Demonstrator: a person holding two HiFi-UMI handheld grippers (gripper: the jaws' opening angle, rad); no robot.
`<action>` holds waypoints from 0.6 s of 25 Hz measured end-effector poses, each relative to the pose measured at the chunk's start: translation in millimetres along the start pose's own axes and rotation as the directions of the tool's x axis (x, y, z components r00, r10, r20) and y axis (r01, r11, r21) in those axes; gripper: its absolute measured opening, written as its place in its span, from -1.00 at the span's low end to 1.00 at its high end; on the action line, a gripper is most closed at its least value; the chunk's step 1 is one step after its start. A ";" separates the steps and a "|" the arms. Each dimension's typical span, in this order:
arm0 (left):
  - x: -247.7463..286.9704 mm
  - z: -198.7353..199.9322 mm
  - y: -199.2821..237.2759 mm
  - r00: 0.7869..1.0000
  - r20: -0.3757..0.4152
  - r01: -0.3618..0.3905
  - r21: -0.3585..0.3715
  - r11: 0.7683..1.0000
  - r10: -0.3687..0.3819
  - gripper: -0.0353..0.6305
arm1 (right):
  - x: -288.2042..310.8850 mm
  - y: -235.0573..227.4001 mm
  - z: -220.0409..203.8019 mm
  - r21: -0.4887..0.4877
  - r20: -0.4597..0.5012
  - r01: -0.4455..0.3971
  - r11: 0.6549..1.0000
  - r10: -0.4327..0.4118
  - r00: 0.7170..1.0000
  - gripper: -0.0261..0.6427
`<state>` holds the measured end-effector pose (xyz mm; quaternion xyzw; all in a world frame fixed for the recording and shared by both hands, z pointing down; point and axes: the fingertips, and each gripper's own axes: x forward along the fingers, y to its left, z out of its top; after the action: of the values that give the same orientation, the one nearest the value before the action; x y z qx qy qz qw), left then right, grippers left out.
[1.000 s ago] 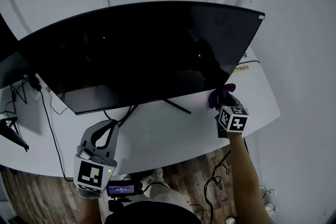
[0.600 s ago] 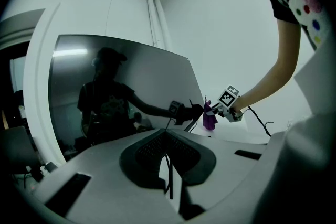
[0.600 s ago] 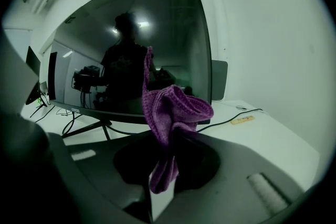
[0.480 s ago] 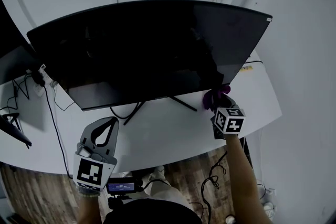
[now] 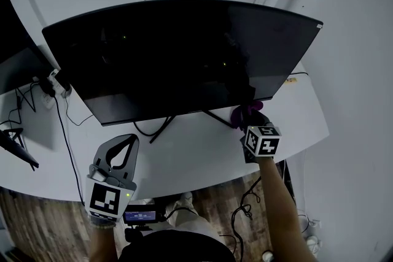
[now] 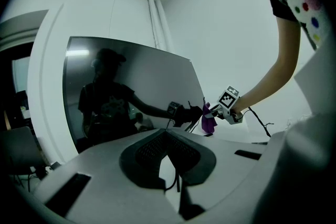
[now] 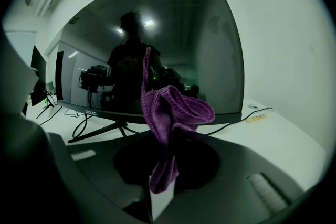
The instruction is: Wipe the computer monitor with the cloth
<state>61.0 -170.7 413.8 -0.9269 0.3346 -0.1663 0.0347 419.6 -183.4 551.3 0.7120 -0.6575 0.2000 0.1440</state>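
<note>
A wide dark monitor [image 5: 184,52] stands on the white desk [image 5: 202,153]. My right gripper [image 5: 248,119] is shut on a bunched purple cloth [image 5: 244,112], just below the screen's lower right edge. In the right gripper view the cloth [image 7: 170,107] rises from between the jaws in front of the monitor [image 7: 157,34]. My left gripper [image 5: 128,140] hovers over the desk's front left, shut and holding nothing, well short of the screen. In the left gripper view the monitor [image 6: 131,81] is ahead, with the cloth [image 6: 208,120] at its right end.
The monitor's stand legs [image 5: 161,127] spread under the screen. Cables [image 5: 61,126] trail over the desk's left side, near a second dark screen [image 5: 15,70]. A small yellowish item [image 5: 287,80] with a cable lies at the right. Wooden floor [image 5: 37,230] shows past the desk's front edge.
My right gripper with the cloth has shifted left along the monitor's lower edge, towards the stand. The left gripper has hardly moved.
</note>
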 end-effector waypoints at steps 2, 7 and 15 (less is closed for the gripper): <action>-3.3 0.9 2.8 1.000 0.004 0.002 -0.004 1.000 -0.002 -0.88 | 0.5 10.2 0.3 -0.003 -0.003 -0.014 1.000 0.014 1.000 -0.74; -11.8 -4.7 13.2 1.000 0.005 -0.008 0.006 1.000 0.008 -0.88 | 2.1 31.2 2.1 -0.019 -0.012 -0.032 0.999 0.032 0.999 -0.74; -23.2 -6.2 25.2 1.000 0.010 -0.017 -0.001 1.000 0.018 -0.88 | 1.9 56.7 3.9 -0.008 -0.020 -0.053 0.999 0.053 0.998 -0.74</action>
<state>26.9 -175.3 408.6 -0.9248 0.3426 -0.1611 0.0376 363.6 -192.3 545.5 0.6918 -0.6754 0.2080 0.1483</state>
